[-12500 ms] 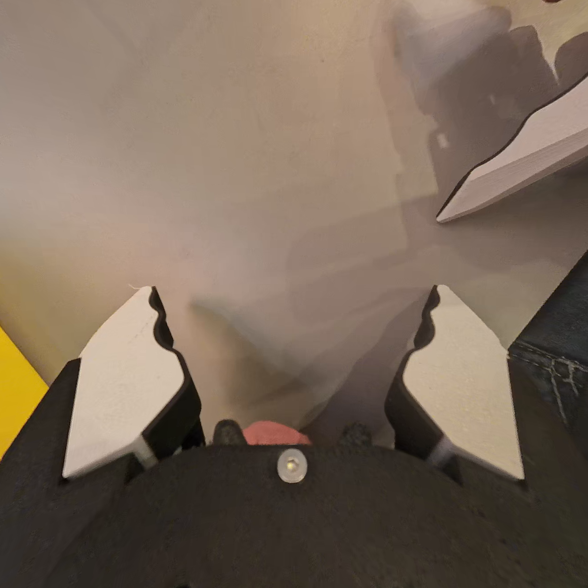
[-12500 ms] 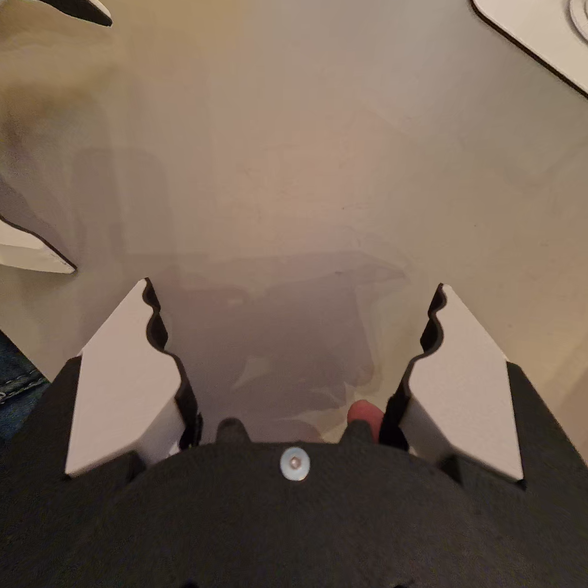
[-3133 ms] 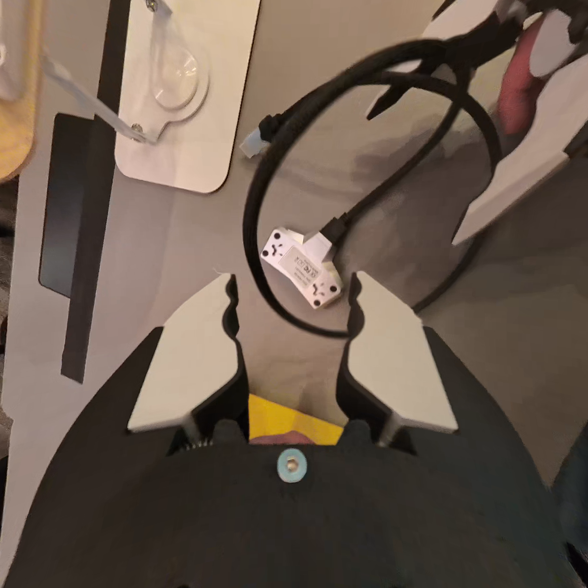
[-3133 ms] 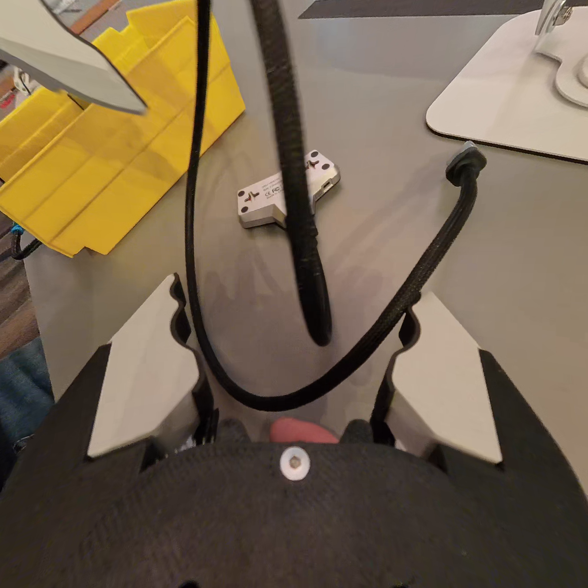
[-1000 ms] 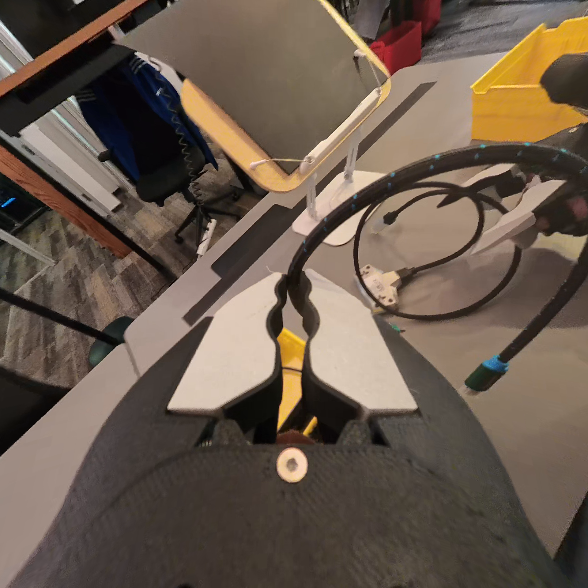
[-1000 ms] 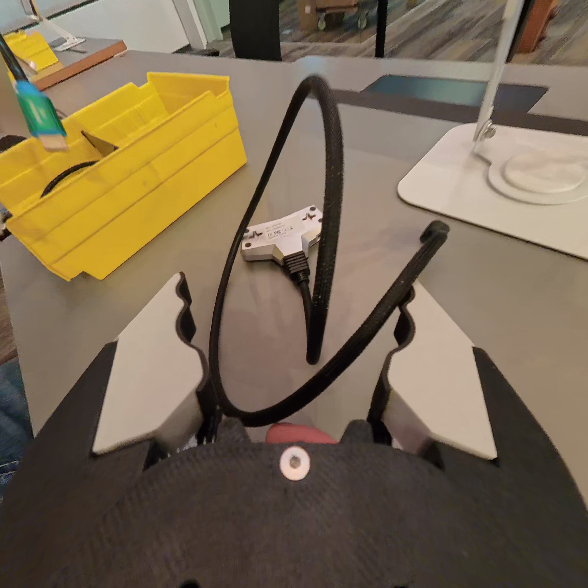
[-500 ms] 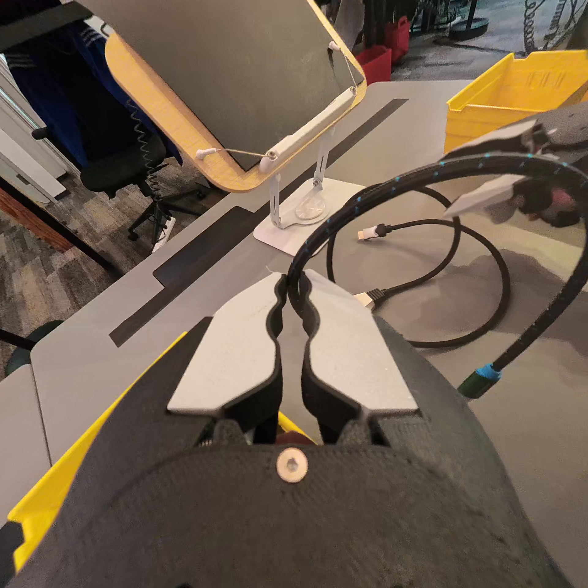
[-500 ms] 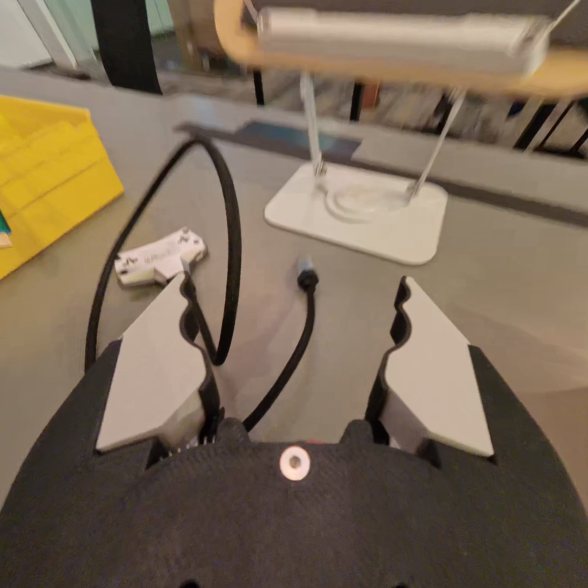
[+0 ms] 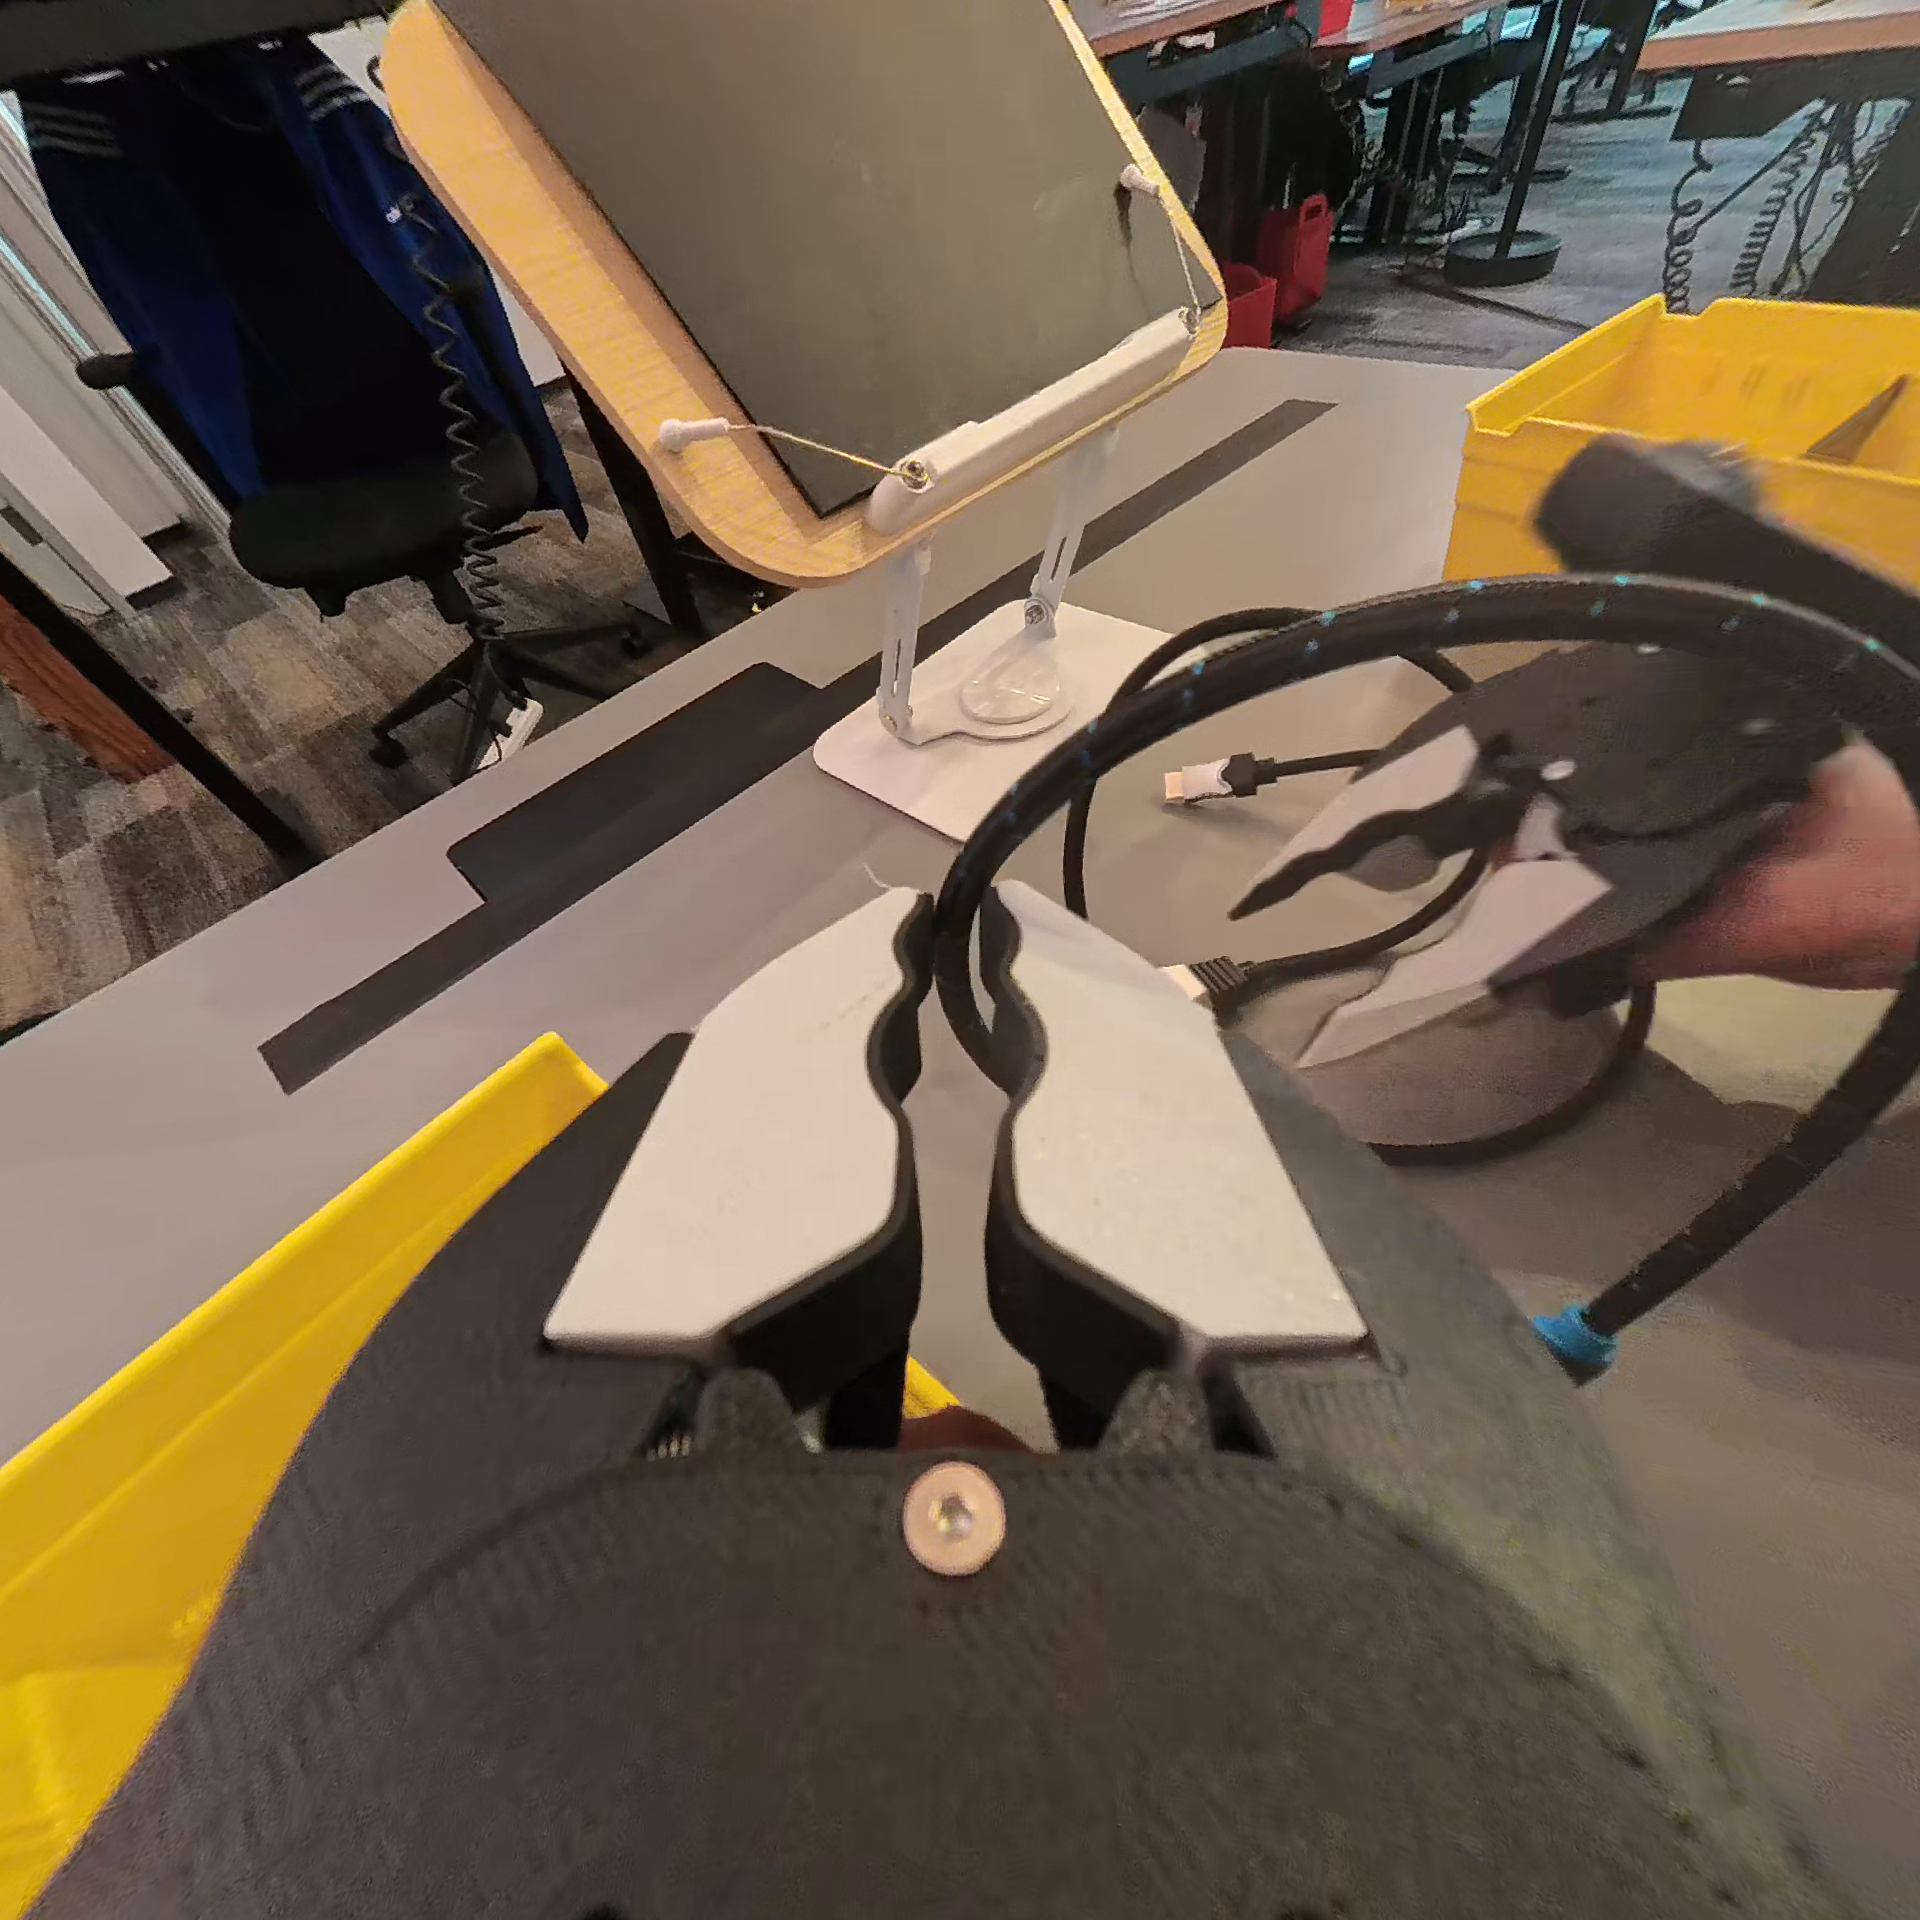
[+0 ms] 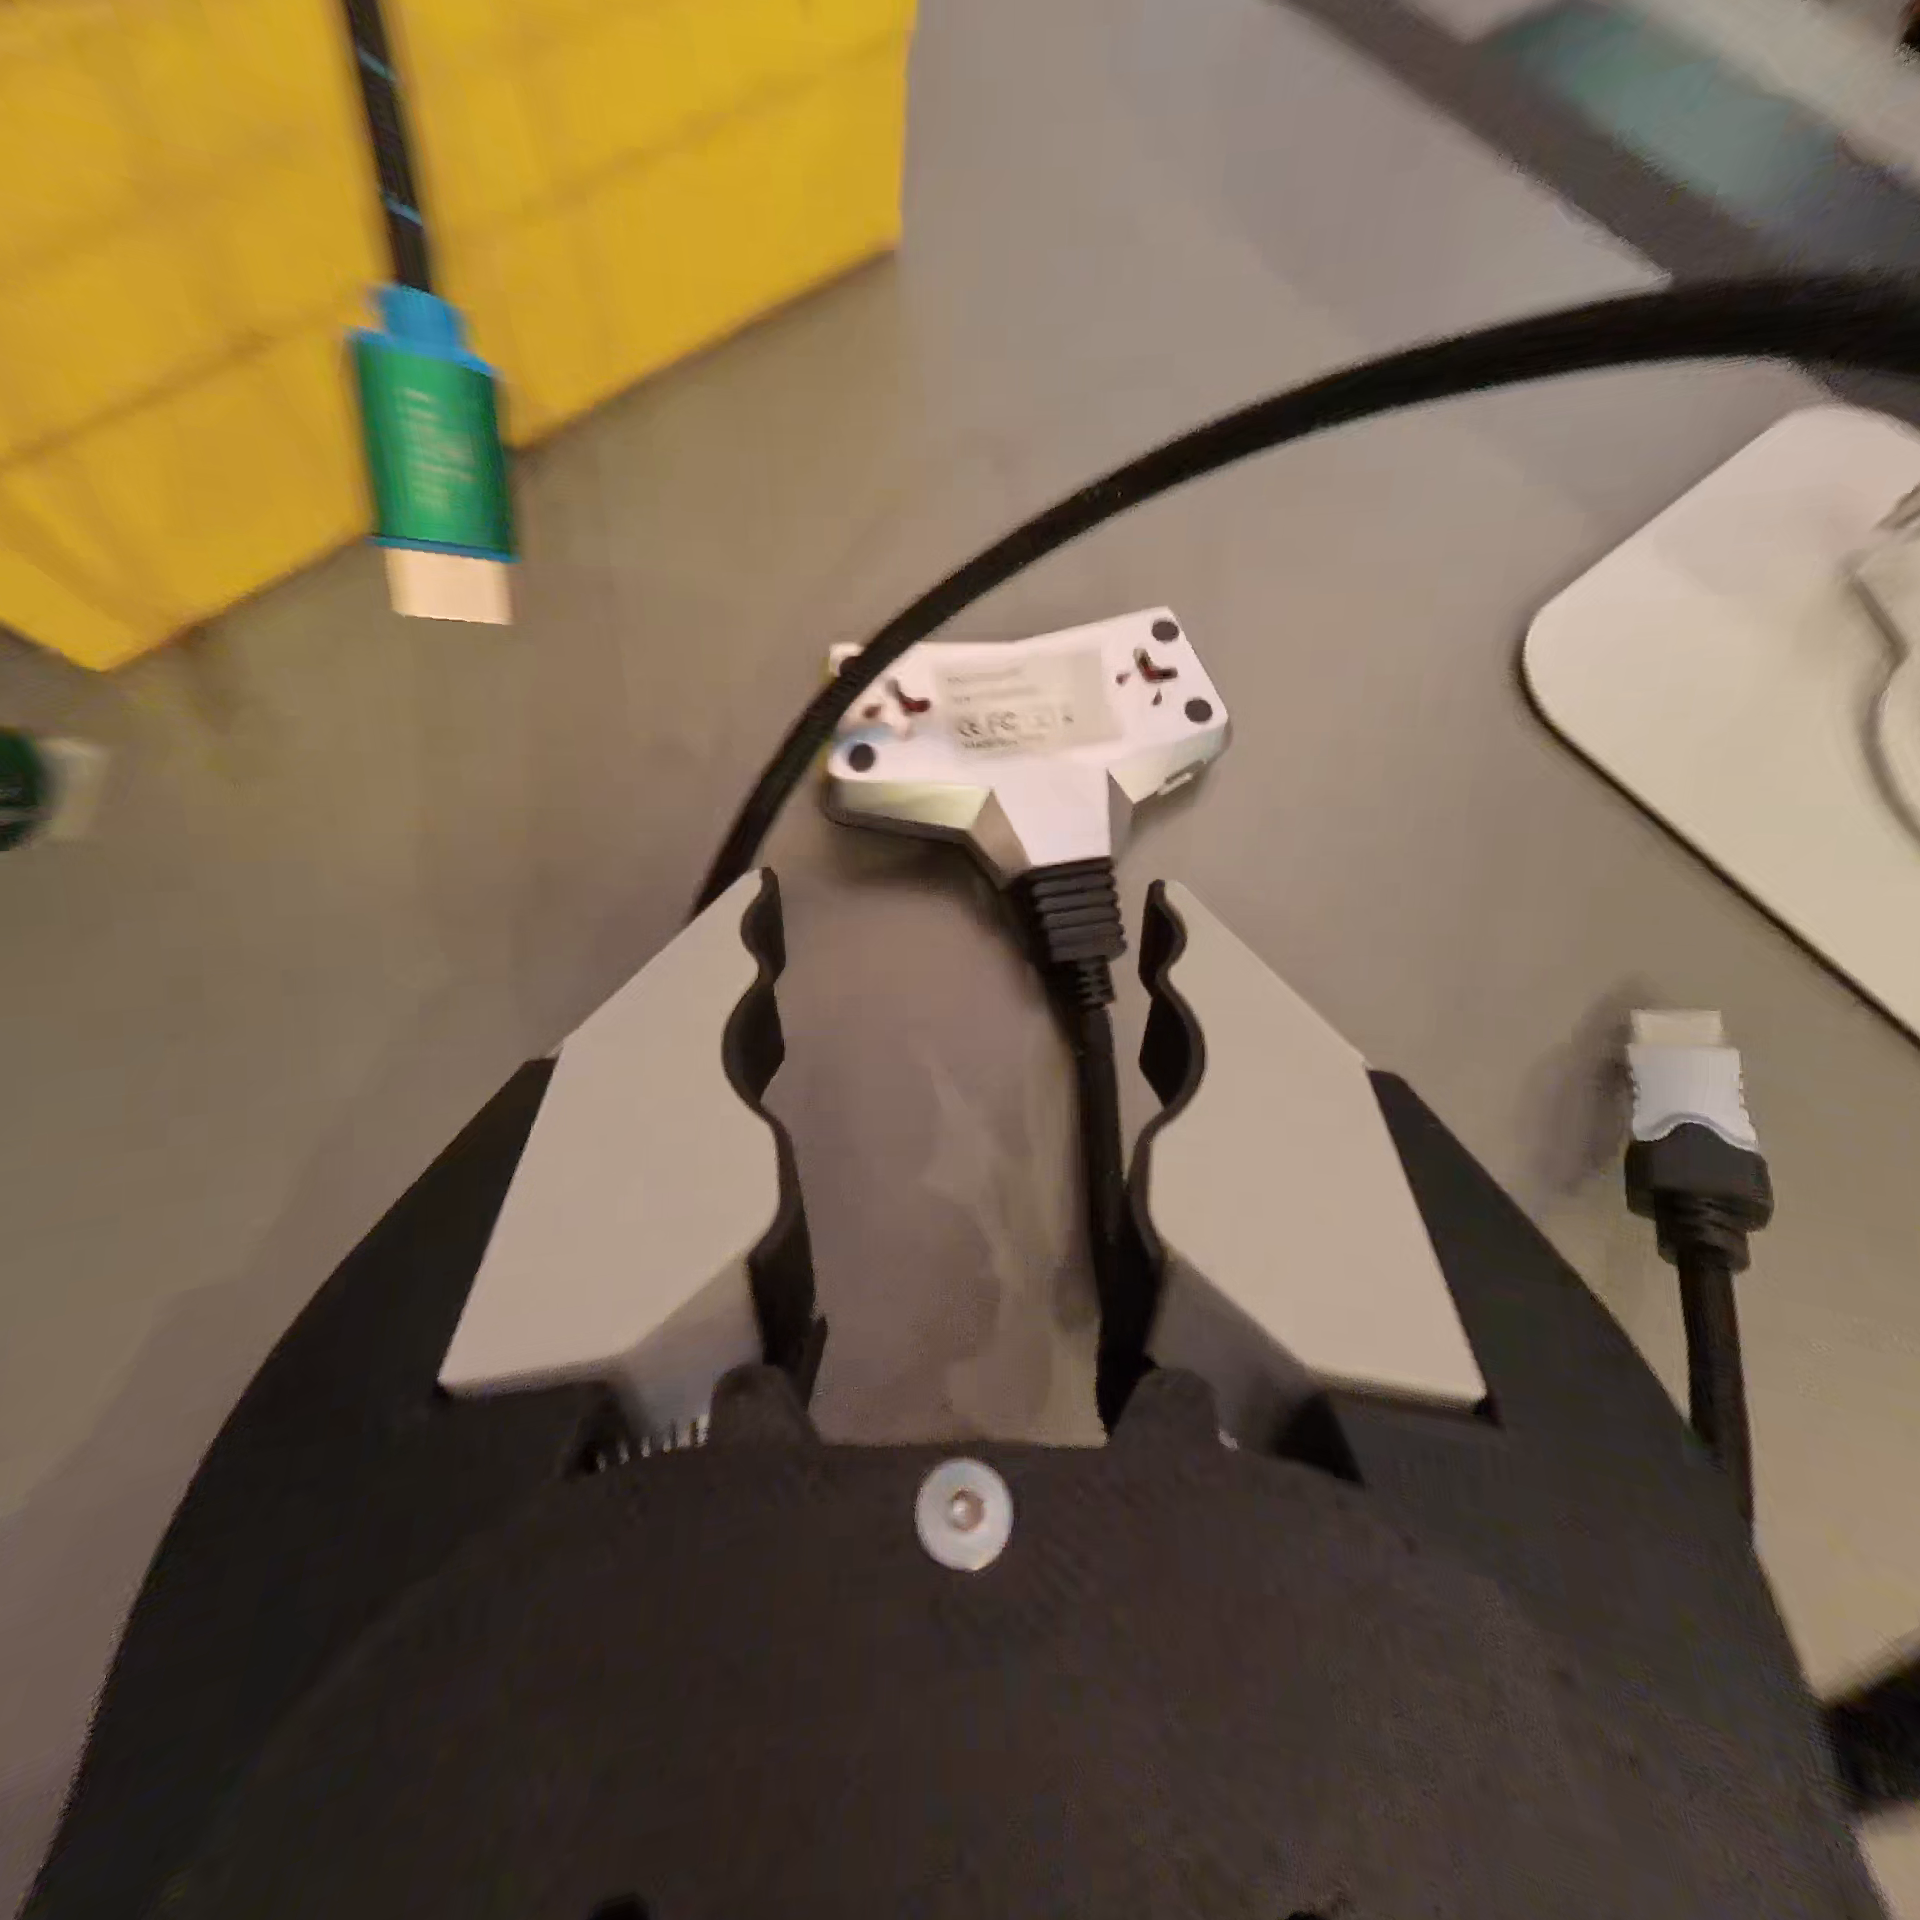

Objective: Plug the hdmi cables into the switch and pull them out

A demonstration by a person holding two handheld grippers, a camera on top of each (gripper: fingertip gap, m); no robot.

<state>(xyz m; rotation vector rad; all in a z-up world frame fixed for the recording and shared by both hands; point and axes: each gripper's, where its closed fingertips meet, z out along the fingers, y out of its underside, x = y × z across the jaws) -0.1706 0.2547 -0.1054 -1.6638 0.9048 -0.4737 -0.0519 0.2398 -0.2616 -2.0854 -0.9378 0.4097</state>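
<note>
My left gripper (image 9: 958,904) is shut on a black braided HDMI cable (image 9: 1288,623) with blue flecks. The cable arcs up to the right and hangs down to its green and blue plug (image 9: 1574,1340), which also shows in the right wrist view (image 10: 436,457). The white and silver switch (image 10: 1029,727) lies underside up on the grey table. My right gripper (image 10: 961,894) is open just behind it, and the switch's own black cable (image 10: 1091,997) runs between its fingers, against the right one. In the left wrist view the right gripper (image 9: 1278,987) hides the switch. A grey-headed HDMI plug (image 10: 1688,1091) lies to the right.
A yellow bin (image 10: 312,208) stands at the left of the switch and another yellow bin (image 9: 1662,447) stands at the far right. A tilted board on a white stand (image 9: 966,738) is behind the cables. A second green plug (image 10: 31,790) lies at the left edge. One gripper's finger ends stand about 20 centimeters off the other's. The grey-headed HDMI plug (image 10: 1688,1091) sits 12 centimeters or so from the ends of my right fingers.
My right gripper has dropped low and close behind the switch, with its jaws narrower around the switch's cable. My left gripper stays shut on the braided cable and has swung a little.
</note>
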